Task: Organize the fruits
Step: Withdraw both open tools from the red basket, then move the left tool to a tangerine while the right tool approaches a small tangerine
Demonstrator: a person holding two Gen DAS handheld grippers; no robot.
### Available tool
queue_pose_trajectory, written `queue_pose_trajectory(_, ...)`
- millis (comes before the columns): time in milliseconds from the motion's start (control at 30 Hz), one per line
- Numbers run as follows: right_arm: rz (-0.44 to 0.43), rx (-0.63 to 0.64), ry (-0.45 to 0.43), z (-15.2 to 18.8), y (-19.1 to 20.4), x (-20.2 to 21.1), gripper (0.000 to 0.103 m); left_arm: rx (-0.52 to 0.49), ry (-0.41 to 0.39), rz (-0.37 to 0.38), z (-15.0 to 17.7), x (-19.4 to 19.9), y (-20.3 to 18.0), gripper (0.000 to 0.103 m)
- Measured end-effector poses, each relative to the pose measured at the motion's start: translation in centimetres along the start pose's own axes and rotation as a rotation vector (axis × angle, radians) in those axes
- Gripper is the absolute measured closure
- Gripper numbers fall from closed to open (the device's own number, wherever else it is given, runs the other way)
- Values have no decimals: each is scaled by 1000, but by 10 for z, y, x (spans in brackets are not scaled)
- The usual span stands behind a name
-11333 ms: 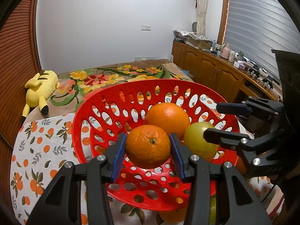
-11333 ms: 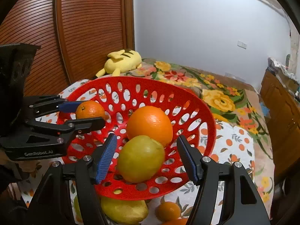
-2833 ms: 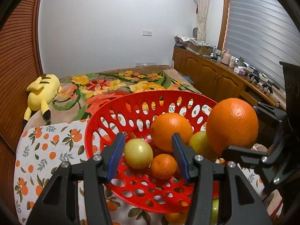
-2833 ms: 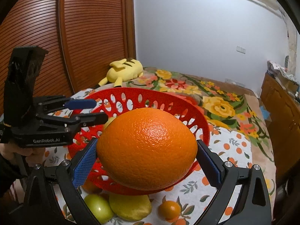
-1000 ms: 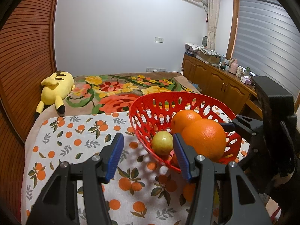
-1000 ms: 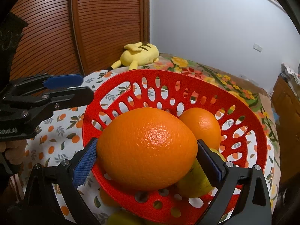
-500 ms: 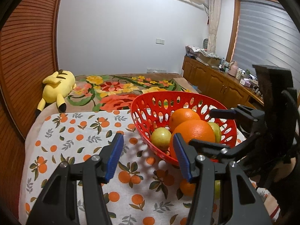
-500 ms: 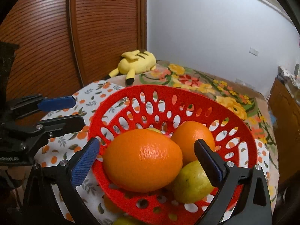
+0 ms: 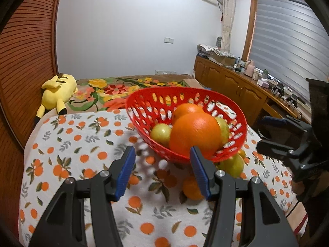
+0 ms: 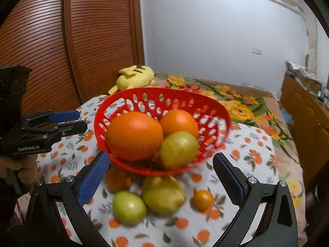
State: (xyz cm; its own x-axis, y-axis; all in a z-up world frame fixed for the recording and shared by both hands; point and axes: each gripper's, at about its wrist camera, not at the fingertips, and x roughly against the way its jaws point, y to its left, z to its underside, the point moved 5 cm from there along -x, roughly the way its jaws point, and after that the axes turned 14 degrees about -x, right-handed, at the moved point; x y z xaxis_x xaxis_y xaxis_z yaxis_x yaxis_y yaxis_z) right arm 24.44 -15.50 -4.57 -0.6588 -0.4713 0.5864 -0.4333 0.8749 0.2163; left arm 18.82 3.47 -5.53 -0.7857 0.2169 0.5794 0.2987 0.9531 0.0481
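The red perforated basket stands on the orange-print tablecloth. In it lie a large orange, a second orange and two yellow-green fruits. Loose on the cloth in front are a green fruit, a yellow fruit, a small orange and another orange. My right gripper is open and empty, just short of the basket above the loose fruit. My left gripper is open and empty, left of the basket.
A yellow plush toy lies on the floral bedspread behind the table. A slatted wooden door is on the left, and a wooden cabinet with clutter runs along the right wall. A hand holds the left gripper.
The right gripper has let go of the large orange, which now lies in the basket, and has drawn back from it. The left gripper has backed off slightly.
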Motion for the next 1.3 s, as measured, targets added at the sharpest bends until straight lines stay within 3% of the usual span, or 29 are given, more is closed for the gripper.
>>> queue_pose_trajectory(233, 49, -50, 4, 24, -33, 16, 8, -26, 48, 42, 15, -13, -30, 48)
queue_pose_trajectory(433, 74, -103, 69, 46, -66, -3, 30, -41, 95, 74, 25, -33, -51, 48)
queue_pose_trajectory(700, 77, -126, 130, 53, -81, -34, 55, -45, 123, 85, 30, -44, -58, 48)
queue_pose_trajectory(1167, 97, -133, 207, 56, -84, -63, 59, -48, 139, 92, 36, -51, -63, 48)
queue_pose_trajectory(1300, 88, -126, 216, 59, -83, -65, 71, -43, 152, 97, 37, -57, -63, 48)
